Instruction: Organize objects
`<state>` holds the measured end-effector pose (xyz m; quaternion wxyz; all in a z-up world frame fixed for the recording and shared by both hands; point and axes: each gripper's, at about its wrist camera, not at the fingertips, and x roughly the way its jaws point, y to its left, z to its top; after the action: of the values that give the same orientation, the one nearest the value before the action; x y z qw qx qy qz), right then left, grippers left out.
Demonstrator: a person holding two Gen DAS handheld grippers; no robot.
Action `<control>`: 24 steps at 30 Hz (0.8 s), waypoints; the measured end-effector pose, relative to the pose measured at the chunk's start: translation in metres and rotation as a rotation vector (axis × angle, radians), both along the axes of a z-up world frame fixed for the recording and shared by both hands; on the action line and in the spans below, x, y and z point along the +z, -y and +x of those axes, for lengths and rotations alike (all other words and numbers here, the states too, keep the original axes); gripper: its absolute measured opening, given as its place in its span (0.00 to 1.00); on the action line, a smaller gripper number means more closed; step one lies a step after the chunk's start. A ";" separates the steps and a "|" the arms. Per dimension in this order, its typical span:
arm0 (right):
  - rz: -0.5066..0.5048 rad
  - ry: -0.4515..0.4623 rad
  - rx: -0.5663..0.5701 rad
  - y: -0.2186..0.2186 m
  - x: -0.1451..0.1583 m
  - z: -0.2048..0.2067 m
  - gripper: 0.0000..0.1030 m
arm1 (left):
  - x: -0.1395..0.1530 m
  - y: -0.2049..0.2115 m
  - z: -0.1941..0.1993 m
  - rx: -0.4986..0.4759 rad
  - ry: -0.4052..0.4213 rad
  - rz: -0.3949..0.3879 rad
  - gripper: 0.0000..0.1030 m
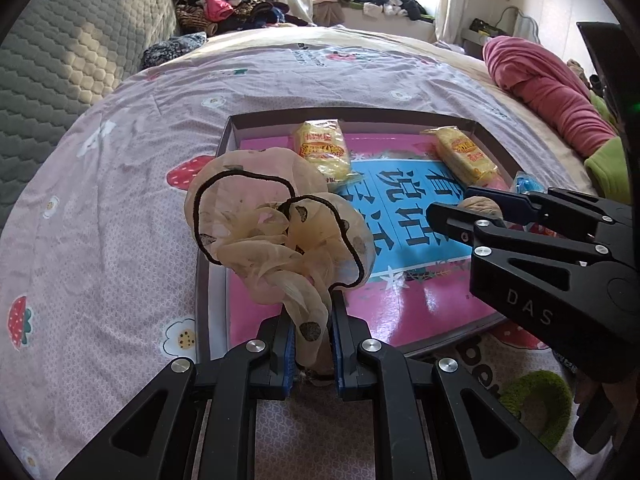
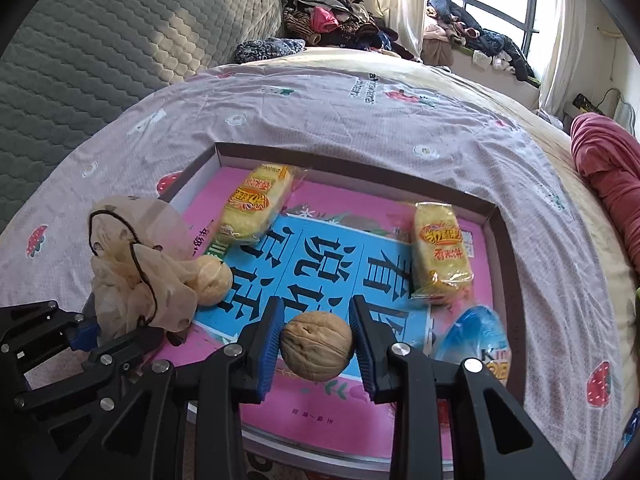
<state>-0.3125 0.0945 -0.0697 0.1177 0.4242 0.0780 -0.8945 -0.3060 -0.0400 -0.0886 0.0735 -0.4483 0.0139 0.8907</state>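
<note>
A shallow box [image 1: 228, 136] [image 2: 502, 240] with a pink and blue printed floor lies on the bed. My left gripper [image 1: 312, 344] is shut on a sheer beige scrunchie [image 1: 276, 232] [image 2: 136, 268] with black trim, held over the box's left side. My right gripper [image 2: 316, 340] [image 1: 460, 206] is shut on a walnut [image 2: 316, 346] [image 1: 480, 206], held above the box floor. Two yellow snack packets [image 1: 322, 148] [image 1: 466, 156] [image 2: 256, 208] [image 2: 440, 256] lie near the box's far side. A second walnut [image 2: 212, 282] and a blue wrapped item [image 2: 476, 338] [image 1: 528, 182] rest in the box.
The bed sheet [image 1: 120, 200] is pink with strawberries and flowers. A grey quilted pillow [image 1: 60, 60] lies at the far left, a red blanket [image 1: 552, 92] at the right. Piles of clothes [image 1: 224, 4] fill the back by the window. A green ring-shaped thing [image 1: 540, 404] lies near the front right.
</note>
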 end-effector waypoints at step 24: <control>0.022 0.054 -0.004 0.001 -0.022 -0.010 0.34 | -0.004 0.005 -0.001 0.006 -0.009 0.019 0.24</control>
<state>-0.3222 0.0939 -0.0914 0.1133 0.4498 0.0835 -0.8820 -0.3068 -0.0450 -0.0929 0.0751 -0.4437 0.0045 0.8930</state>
